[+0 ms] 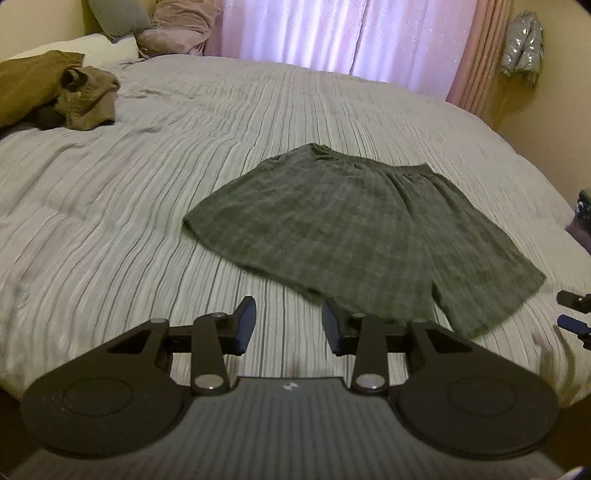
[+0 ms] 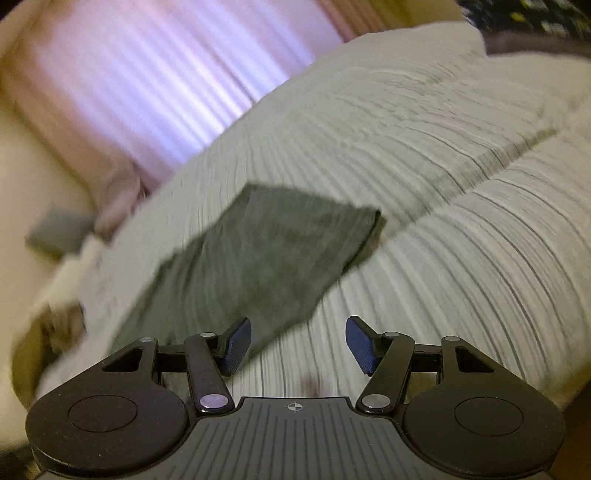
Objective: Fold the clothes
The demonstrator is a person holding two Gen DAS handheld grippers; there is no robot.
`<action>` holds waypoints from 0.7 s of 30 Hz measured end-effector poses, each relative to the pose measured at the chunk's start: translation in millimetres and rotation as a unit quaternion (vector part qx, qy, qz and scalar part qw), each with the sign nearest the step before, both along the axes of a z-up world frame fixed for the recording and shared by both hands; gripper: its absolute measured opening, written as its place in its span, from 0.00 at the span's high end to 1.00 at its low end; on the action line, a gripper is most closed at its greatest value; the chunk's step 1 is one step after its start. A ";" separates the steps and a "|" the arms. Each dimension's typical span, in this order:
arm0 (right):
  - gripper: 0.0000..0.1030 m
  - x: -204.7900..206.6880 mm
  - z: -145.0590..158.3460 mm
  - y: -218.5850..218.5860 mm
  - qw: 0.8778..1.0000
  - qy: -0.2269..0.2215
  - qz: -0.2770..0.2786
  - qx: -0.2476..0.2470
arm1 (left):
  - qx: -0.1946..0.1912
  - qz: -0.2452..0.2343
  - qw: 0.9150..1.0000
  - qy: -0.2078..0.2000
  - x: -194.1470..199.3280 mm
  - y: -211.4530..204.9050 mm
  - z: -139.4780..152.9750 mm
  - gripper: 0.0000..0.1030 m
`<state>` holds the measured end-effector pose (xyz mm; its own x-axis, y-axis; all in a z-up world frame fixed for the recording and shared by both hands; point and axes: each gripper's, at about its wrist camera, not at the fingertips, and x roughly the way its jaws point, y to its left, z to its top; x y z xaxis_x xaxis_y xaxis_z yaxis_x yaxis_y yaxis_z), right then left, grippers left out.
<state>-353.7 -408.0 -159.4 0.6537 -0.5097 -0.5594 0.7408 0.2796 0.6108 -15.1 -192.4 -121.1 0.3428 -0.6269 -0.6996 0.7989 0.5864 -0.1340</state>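
Observation:
A pair of dark grey checked shorts (image 1: 354,229) lies spread flat on the striped grey bedspread (image 1: 147,192), waistband towards the curtain. My left gripper (image 1: 288,325) is open and empty, just short of the shorts' near left hem. My right gripper (image 2: 297,343) is open and empty above the bedspread at the near corner of the shorts (image 2: 255,266); this view is tilted and blurred. The right gripper's fingertips (image 1: 570,301) show at the right edge of the left wrist view, beside the shorts' right leg.
A heap of olive-brown clothes (image 1: 74,92) lies at the far left of the bed, with pillows (image 1: 162,29) behind it. A pink curtain (image 1: 332,33) hangs beyond the bed. A silver jacket (image 1: 522,48) hangs on the right wall. A dark object (image 1: 581,225) sits at the bed's right edge.

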 end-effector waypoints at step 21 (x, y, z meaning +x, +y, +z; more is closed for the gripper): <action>0.54 -2.0 -43.1 -97.9 0.996 -0.050 -0.052 0.053 | 0.011 0.052 0.995 0.084 68.9 -19.7 -51.2 0.69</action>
<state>-355.7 -505.9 -202.5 0.6553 -0.5192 -0.5487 0.6968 0.1351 0.7044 53.8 -212.1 -172.3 0.2815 -0.5782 -0.7658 0.7015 0.6686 -0.2469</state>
